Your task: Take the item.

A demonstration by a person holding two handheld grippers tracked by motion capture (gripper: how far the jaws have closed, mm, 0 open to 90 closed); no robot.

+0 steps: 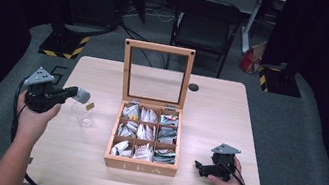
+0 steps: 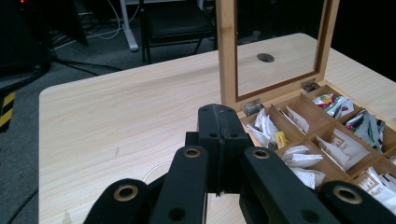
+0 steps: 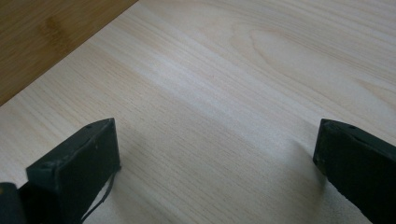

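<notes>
Left tool [image 1: 82, 94] shut nr table [image 1: 211, 105] left edge, beside glass cup [image 1: 82, 115]

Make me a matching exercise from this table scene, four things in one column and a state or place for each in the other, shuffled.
1. left gripper
2. right gripper
3. tea box lid
4. clear glass cup

a. standing upright, open
b. jaws apart over bare wood
c. jaws shut together
d. on the table left of the tea box

Pairs: 1-c, 2-b, 3-a, 4-d
</notes>
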